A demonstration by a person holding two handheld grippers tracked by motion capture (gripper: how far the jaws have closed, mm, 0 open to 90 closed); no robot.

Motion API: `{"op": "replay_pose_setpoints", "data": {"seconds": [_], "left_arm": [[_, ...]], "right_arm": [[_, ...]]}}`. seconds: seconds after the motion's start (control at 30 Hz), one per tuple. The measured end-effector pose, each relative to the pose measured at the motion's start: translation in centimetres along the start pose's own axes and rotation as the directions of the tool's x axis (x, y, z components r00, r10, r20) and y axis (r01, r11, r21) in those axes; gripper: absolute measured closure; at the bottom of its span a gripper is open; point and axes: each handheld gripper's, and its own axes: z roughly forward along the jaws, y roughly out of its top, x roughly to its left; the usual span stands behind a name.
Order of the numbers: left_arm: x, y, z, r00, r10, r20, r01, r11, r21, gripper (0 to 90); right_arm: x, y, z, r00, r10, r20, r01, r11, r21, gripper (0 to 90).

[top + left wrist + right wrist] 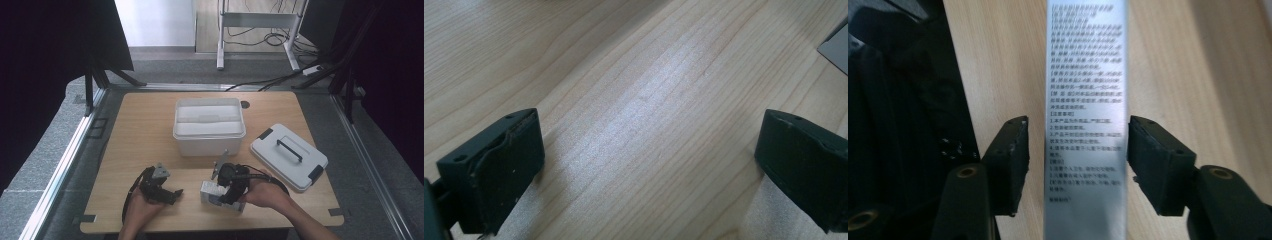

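Straddling a small printed carton [1087, 120] with its jaws, the right hand-held gripper [229, 192] is seen at the near middle of the worktop [145, 130]; in the right gripper view the pads stand on either side of the carton's narrow printed face with a thin gap left on each side, so the carton is judged to be framed but not yet pinched. The step in hand is taken to be the grasp of this carton, which lies on the wood close to the front edge. A squeeze of the jaws is called for next, followed by a lift and a carry towards the open white storage box [209, 126] that stands farther back at the centre. The left hand-held gripper [161, 190] is held low over bare wood just to the left, its jaws spread wide and nothing between them. The box's lid [289, 156], with a dark handle and clips, is laid flat at the right, well apart from the carton. No obstacle is seen between carton and box, though the box's front wall must be cleared.
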Motion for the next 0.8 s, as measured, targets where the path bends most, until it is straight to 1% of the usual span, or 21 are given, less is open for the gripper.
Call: {"op": "replay_pose_setpoints", "data": {"seconds": [0.1, 0.13, 0.17, 0.2, 0.23, 0.27, 0.3, 0.33, 0.37, 0.43, 0.47, 0.5, 0.57, 0.6, 0.63, 0.67, 0.7, 0.73, 0.77, 0.8], "left_arm": [[0.0, 0.0, 0.0, 1.0000, 0.000, 0.000, 0.000, 1.0000, 0.000, 0.0], [0.0, 0.0, 0.0, 1.0000, 0.000, 0.000, 0.000, 1.0000, 0.000, 0.0], [0.0, 0.0, 0.0, 1.0000, -0.001, 0.000, 0.001, 1.0000, -0.002, 0.0], [0.0, 0.0, 0.0, 1.0000, -0.003, 0.000, 0.003, 1.0000, -0.003, 0.0], [0.0, 0.0, 0.0, 1.0000, -0.002, 0.000, 0.002, 1.0000, -0.001, 0.0], [0.0, 0.0, 0.0, 1.0000, -0.002, 0.000, 0.002, 1.0000, -0.001, 0.0], [0.0, 0.0, 0.0, 1.0000, -0.002, 0.001, 0.002, 1.0000, -0.001, 0.0], [0.0, 0.0, 0.0, 1.0000, -0.002, 0.001, 0.002, 1.0000, -0.001, 0.0], [0.0, 0.0, 0.0, 1.0000, -0.002, 0.001, 0.002, 1.0000, -0.001, 0.0], [0.0, 0.0, 0.0, 1.0000, -0.002, 0.001, 0.002, 1.0000, -0.001, 0.0], [0.0, 0.0, 0.0, 1.0000, -0.002, 0.001, 0.002, 1.0000, -0.001, 0.0], [0.0, 0.0, 0.0, 1.0000, -0.002, 0.001, 0.002, 1.0000, -0.001, 0.0], [0.0, 0.0, 0.0, 1.0000, -0.001, 0.002, 0.001, 1.0000, -0.002, 0.0], [0.0, 0.0, 0.0, 1.0000, 0.001, 0.003, -0.001, 1.0000, -0.002, 0.0], [0.0, 0.0, 0.0, 1.0000, 0.001, 0.003, -0.001, 1.0000, -0.002, 0.0], [0.0, 0.0, 0.0, 1.0000, 0.002, 0.003, -0.002, 1.0000, -0.002, 0.0], [0.1, 0.0, 0.0, 1.0000, 0.004, 0.003, -0.004, 1.0000, -0.002, 0.0], [0.1, 0.0, 0.0, 1.0000, 0.003, 0.005, -0.003, 1.0000, -0.002, 0.0], [0.1, 0.0, 0.0, 1.0000, 0.003, 0.006, -0.003, 1.0000, -0.003, 0.0], [0.1, 0.0, 0.0, 1.0000, 0.002, 0.007, -0.002, 1.0000, -0.004, 0.0]], "right_arm": [[-0.4, 0.0, -1.3, 0.9999, 0.007, 0.015, -0.006, 0.9996, -0.028, 38.2], [-0.6, 0.0, -1.7, 0.9996, 0.019, 0.020, -0.018, 0.9990, -0.042, 37.4], [-1.1, -0.3, -2.5, 0.9989, 0.036, 0.030, -0.034, 0.9971, -0.067, 35.4], [-1.1, -0.3, -2.5, 0.9989, 0.036, 0.030, -0.034, 0.9971, -0.067, 35.4], [-1.7, -0.7, -3.0, 0.9981, 0.046, 0.042, -0.041, 0.9946, -0.095, 33.0], [-1.7, -0.7, -3.0, 0.9981, 0.046, 0.042, -0.041, 0.9946, -0.095, 33.0], [-2.1, -1.0, -3.3, 0.9963, 0.062, 0.060, -0.055, 0.9926, -0.108, 31.4], [-2.7, -1.7, -3.5, 0.9934, 0.085, 0.077, -0.075, 0.9888, -0.130, 28.5], [-2.7, -1.7, -3.5, 0.9934, 0.085, 0.077, -0.075, 0.9888, -0.130, 28.5], [-3.5, -2.6, -3.7, 0.9880, 0.121, 0.096, -0.105, 0.9823, -0.155, 25.3], [-4.0, -3.2, -3.6, 0.9835, 0.145, 0.108, -0.125, 0.9771, -0.172, 23.0], [-4.3, -3.6, -3.6, 0.9802, 0.163, 0.113, -0.140, 0.9731, -0.183, 20.6], [-5.0, -4.8, -3.3, 0.9716, 0.204, 0.120, -0.176, 0.9618, -0.210, 15.9], [-5.7, -6.0, -2.8, 0.9611, 0.240, 0.136, -0.203, 0.9492, -0.240, 12.7], [-5.7, -6.0, -2.8, 0.9611, 0.240, 0.136, -0.203, 0.9492, -0.240, 12.7], [-5.9, -6.6, -2.5, 0.9558, 0.259, 0.140, -0.218, 0.9421, -0.255, 12.7], [-6.1, -7.2, -2.1, 0.9484, 0.281, 0.146, -0.235, 0.9333, -0.272, 12.5], [-6.6, -8.7, -1.2, 0.9368, 0.320, 0.141, -0.268, 0.9161, -0.298, 11.1], [-6.6, -8.7, -1.2, 0.9368, 0.320, 0.141, -0.268, 0.9161, -0.298, 11.1], [-6.7, -9.1, -0.9, 0.9323, 0.334, 0.138, -0.280, 0.9091, -0.309, 10.4]]}}
